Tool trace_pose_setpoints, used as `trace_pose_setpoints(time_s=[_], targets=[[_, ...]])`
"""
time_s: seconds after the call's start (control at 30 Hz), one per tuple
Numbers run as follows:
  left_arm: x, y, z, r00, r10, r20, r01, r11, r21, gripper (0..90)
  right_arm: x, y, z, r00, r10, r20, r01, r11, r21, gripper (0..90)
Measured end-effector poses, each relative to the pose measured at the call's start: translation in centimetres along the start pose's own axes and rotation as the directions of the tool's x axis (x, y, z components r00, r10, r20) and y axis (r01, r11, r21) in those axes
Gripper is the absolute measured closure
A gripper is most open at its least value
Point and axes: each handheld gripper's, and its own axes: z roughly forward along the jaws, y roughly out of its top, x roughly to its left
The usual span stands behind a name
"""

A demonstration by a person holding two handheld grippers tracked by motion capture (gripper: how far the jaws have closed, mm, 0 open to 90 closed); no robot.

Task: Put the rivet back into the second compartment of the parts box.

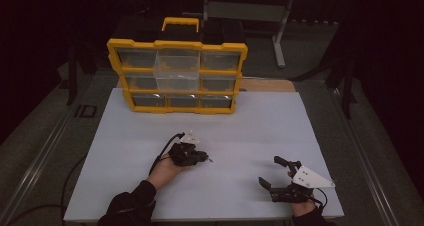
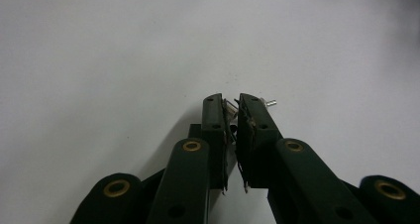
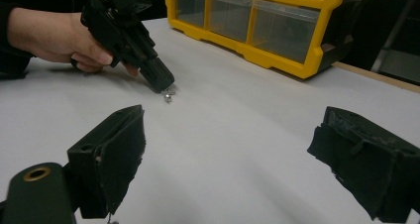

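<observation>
A small silver metal part (image 2: 231, 108) sits pinched between the jaws of my left gripper (image 2: 232, 105), its tip (image 2: 269, 103) sticking out past the right jaw. From above, my left gripper (image 1: 206, 157) rests low over the middle of the white board (image 1: 240, 131). The right gripper view catches that gripper with the small metal part (image 3: 168, 95) at its tip, just at the board. My right gripper (image 1: 272, 172) lies near the front right of the board with its jaws wide apart and nothing between them (image 3: 228, 154).
A yellow organizer case (image 1: 177, 76) with clear drawers stands upright at the back of the board; one upper middle drawer (image 1: 176, 69) is pulled out. Dark floor and a metal stand (image 1: 280, 31) lie beyond the table.
</observation>
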Motion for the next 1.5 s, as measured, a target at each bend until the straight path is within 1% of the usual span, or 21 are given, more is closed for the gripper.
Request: trace_pose_setpoints(time_s=[0.1,0.27,0.47,0.6,0.67,0.73,0.93,1.07,1.1,1.13,1.17,1.2,1.23,1.3,1.33,1.37,1.4,1.43,1.5], targets=[[0.0,0.1,-0.4,1.0,0.001,0.006,-0.001,1.0,-0.006,82.3,0.0,0.0,0.0,1.0,0.0,0.001,0.0,1.0,0.0,11.1],[0.2,0.3,-1.6,0.9999,0.01,0.014,-0.009,0.9998,-0.016,82.4,0.0,0.0,0.0,1.0,0.0,0.002,0.0,1.0,-0.003,11.1],[0.6,0.3,-3.5,0.9983,0.032,0.048,-0.03,0.9984,-0.049,82.4,0.0,0.0,-0.1,1.0,0.002,0.002,-0.002,1.0,-0.011,11.1],[0.9,0.4,-4.9,0.9974,0.043,0.059,-0.039,0.9972,-0.064,82.5,0.0,0.0,-0.1,1.0,-0.001,0.003,0.001,1.0,-0.011,11.1],[0.9,0.4,-5.5,0.9966,0.054,0.063,-0.05,0.9967,-0.064,82.5,0.0,0.0,-0.1,1.0,0.003,0.003,-0.003,1.0,-0.011,11.1],[0.9,0.6,-6.2,0.9962,0.056,0.066,-0.052,0.9963,-0.068,82.5,0.0,0.0,-0.1,1.0,0.0,0.007,0.0,1.0,-0.012,11.1],[0.8,1.4,-8.5,0.9936,0.081,0.078,-0.074,0.9929,-0.093,82.5,0.1,0.1,-0.1,1.0,0.0,0.007,0.0,1.0,-0.014,11.1],[0.6,2.0,-10.1,0.991,0.101,0.087,-0.091,0.9894,-0.113,82.5,0.1,0.1,-0.1,1.0,0.0,0.009,0.0,1.0,-0.013,11.1],[0.6,2.4,-10.9,0.9897,0.111,0.091,-0.099,0.9875,-0.123,82.5,0.1,0.1,-0.1,1.0,-0.001,0.009,0.001,1.0,-0.012,11.1],[0.6,2.4,-10.9,0.9897,0.111,0.091,-0.099,0.9875,-0.123,82.5,0.1,0.1,-0.1,1.0,-0.001,0.009,0.001,1.0,-0.012,11.1],[0.7,2.8,-11.8,0.9875,0.122,0.1,-0.107,0.9841,-0.142,82.5,0.1,0.1,0.0,1.0,0.0,0.008,0.0,1.0,-0.011,11.1],[0.7,2.8,-11.8,0.9875,0.122,0.1,-0.107,0.9841,-0.142,82.5,0.1,0.1,0.0,1.0,-0.001,0.008,0.002,1.0,-0.011,11.1],[0.8,3.2,-12.6,0.9861,0.129,0.104,-0.111,0.9799,-0.166,82.5,0.1,0.1,0.0,1.0,-0.004,0.009,0.004,1.0,-0.01,11.1],[0.8,3.2,-12.6,0.9861,0.129,0.104,-0.111,0.9799,-0.166,82.5,0.1,0.1,0.0,0.9999,-0.004,0.009,0.004,1.0,-0.01,11.1],[0.9,3.7,-13.8,0.9829,0.146,0.112,-0.122,0.9731,-0.195,82.5,0.1,0.1,-0.1,0.9999,-0.002,0.01,0.002,1.0,-0.013,11.1],[0.9,4.2,-14.7,0.9807,0.162,0.109,-0.137,0.9683,-0.209,82.5,0.1,0.1,-0.1,1.0,-0.001,0.01,0.001,1.0,-0.013,11.1],[0.9,4.5,-15.1,0.9797,0.167,0.11,-0.141,0.9666,-0.214,82.5,0.1,0.1,-0.1,0.9999,-0.002,0.011,0.002,1.0,-0.012,11.1],[0.9,4.5,-15.1,0.9797,0.167,0.11,-0.141,0.9666,-0.214,82.5,0.1,0.1,-0.1,0.9999,-0.002,0.011,0.002,1.0,-0.012,11.1],[0.9,5.0,-15.9,0.9769,0.184,0.11,-0.157,0.9632,-0.218,82.5,0.1,0.1,0.0,0.9999,-0.001,0.011,0.001,1.0,-0.01,11.1]])
